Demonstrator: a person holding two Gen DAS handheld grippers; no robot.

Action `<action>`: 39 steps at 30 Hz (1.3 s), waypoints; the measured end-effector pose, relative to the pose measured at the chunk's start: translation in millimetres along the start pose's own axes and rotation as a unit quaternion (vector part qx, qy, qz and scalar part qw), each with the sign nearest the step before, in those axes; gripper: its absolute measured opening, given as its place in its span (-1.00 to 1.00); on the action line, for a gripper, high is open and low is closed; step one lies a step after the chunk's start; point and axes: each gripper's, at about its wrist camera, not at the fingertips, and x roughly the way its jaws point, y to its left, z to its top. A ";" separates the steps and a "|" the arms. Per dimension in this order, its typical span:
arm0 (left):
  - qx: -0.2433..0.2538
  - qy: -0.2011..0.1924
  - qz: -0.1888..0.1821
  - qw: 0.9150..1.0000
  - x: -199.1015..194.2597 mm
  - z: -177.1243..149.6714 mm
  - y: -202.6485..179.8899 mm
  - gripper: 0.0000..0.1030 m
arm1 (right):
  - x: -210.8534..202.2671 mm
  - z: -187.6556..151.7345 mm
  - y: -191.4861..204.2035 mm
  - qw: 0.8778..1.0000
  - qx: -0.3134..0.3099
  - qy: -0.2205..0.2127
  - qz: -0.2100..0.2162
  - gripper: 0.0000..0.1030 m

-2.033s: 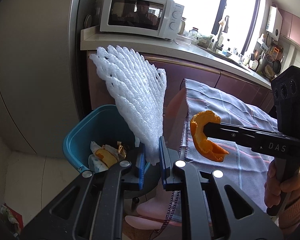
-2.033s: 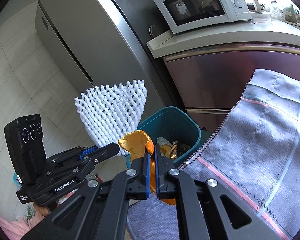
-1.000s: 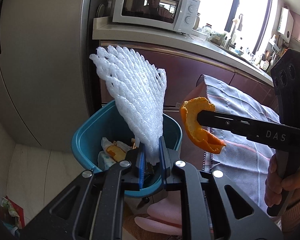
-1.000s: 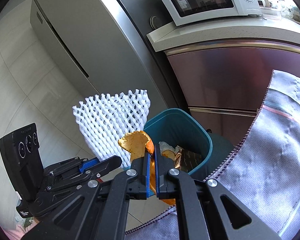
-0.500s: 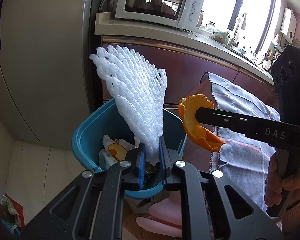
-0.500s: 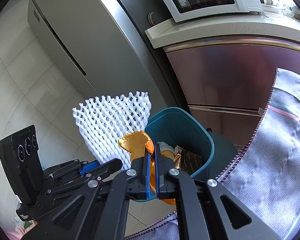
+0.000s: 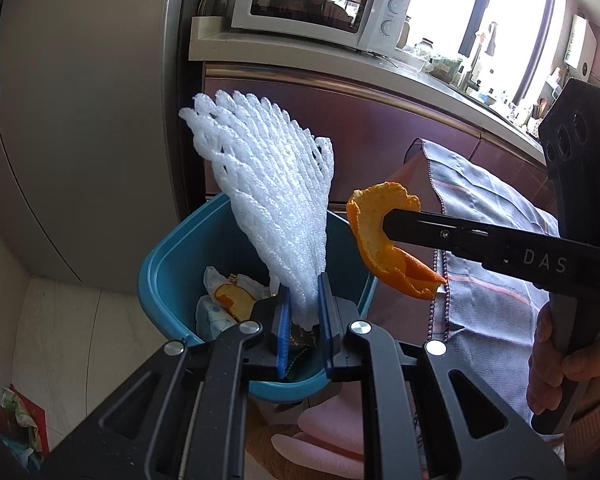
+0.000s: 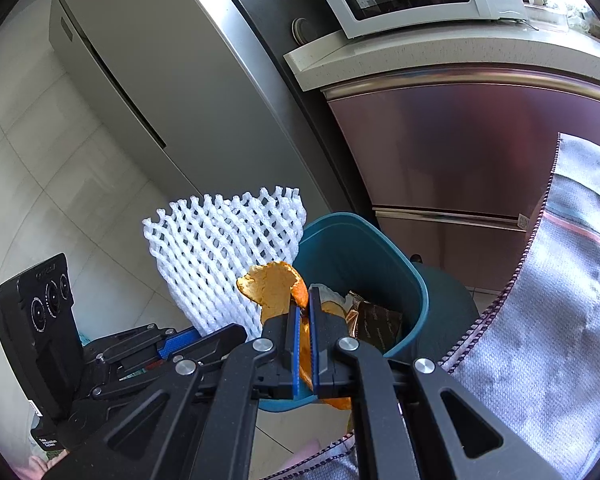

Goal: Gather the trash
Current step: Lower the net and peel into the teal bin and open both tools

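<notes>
**Two pieces of trash hanging over the bin, both waiting on a release**

The left gripper (image 7: pixel 302 312) is clamping the narrow end of a white foam fruit net (image 7: pixel 268 208), which is fanning upward from between the blue pads. The right gripper (image 8: pixel 304 312) is pinching an orange peel (image 8: pixel 274 286), its jaws nearly together on the thin rind. Both pieces are hanging in the air at the teal trash bin (image 7: pixel 172 264), which is sitting on the floor just in front of the fridge (image 8: pixel 172 80) and the counter cabinet (image 8: pixel 480 152), with wrappers and another bit of peel already lying inside.

Seen from the left wrist, the net's base is sitting over the bin's opening, while the peel is hanging nearer the right-hand rim — close to the edge, beside the grey cloth (image 7: pixel 492 240) draping there. The step in hand looks like the drop itself, and doing it well probably comes down to placement before opening:

- The peel is worth bringing further over the middle of the bin, since it is curled and could catch the rim or land on the cloth.
- The net is light and springy; lowering it until its base is inside the walls should keep it from drifting or bouncing out.
- Opening one gripper at a time would likely make it easier to check each piece landing inside — the net's wide fan is hiding part of the opening from the right wrist view.
</notes>
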 end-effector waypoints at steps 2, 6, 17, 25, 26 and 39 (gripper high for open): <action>-0.001 0.003 0.001 1.000 2.7 -0.2 1.0 -0.75 | 3.0 1.0 0.3 1.000 0.001 0.002 -0.002 -0.94; -0.001 0.007 0.002 1.000 7.3 -0.5 1.9 -0.75 | 7.8 2.3 1.9 1.000 0.001 0.004 -0.005 -0.94; -0.008 0.020 0.004 1.000 22.1 -3.4 5.9 -0.75 | 20.8 8.3 4.6 1.000 -0.004 0.010 -0.011 -0.94; -0.012 0.028 0.002 1.000 32.7 -4.4 7.1 -0.75 | 30.8 11.0 6.6 1.000 -0.008 0.019 -0.017 -0.94; -0.013 0.030 0.001 0.999 33.7 -4.6 7.8 -0.75 | 32.4 11.7 7.2 1.000 -0.008 0.020 -0.018 -0.94; -0.016 0.043 0.000 0.999 47.6 -6.8 10.3 -0.74 | 48.3 18.6 5.1 0.999 -0.008 0.032 -0.031 -0.94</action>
